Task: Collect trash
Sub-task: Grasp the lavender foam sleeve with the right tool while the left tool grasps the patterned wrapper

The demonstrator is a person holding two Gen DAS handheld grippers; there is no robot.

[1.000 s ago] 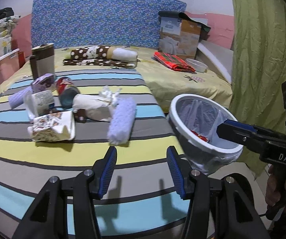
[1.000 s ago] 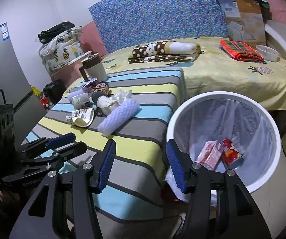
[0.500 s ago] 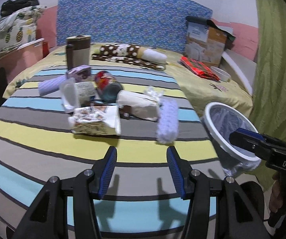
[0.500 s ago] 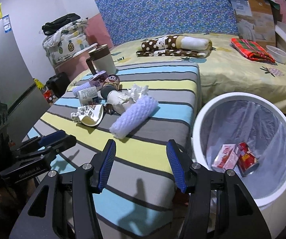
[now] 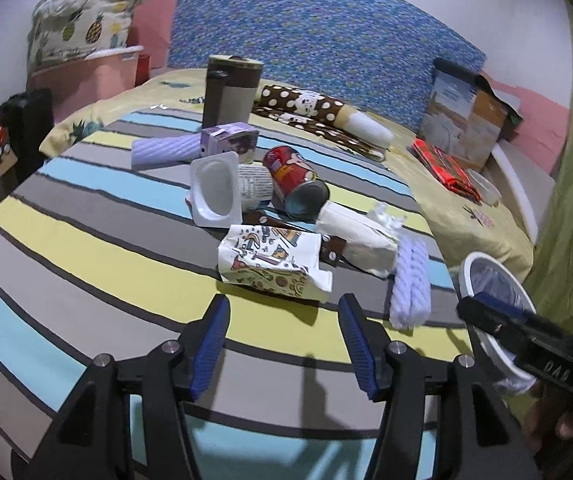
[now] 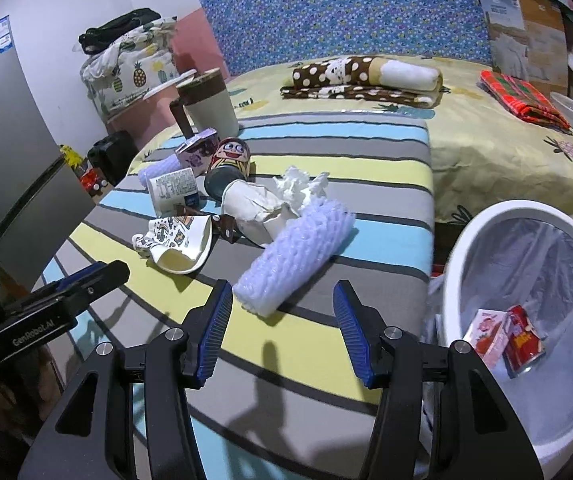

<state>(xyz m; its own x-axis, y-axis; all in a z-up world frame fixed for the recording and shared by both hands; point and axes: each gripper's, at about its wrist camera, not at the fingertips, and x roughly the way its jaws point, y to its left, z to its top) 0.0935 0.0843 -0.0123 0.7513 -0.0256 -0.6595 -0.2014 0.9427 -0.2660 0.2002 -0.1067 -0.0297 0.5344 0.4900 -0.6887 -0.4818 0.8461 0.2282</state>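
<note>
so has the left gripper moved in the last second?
Yes. The left gripper has come in toward the patterned paper cup on the striped blanket, away from the bin; jaws empty, just opening wider.

One legible marking — "GenRobot.AI" in white on the black body of the left gripper (image 6: 86,280); print on the cartons is too small to read.

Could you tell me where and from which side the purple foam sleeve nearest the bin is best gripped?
Grip the purple foam sleeve across its middle, from above. It lies flat on the striped cover with its long sides clear, and the open right tool sits just short of its near end.
</note>
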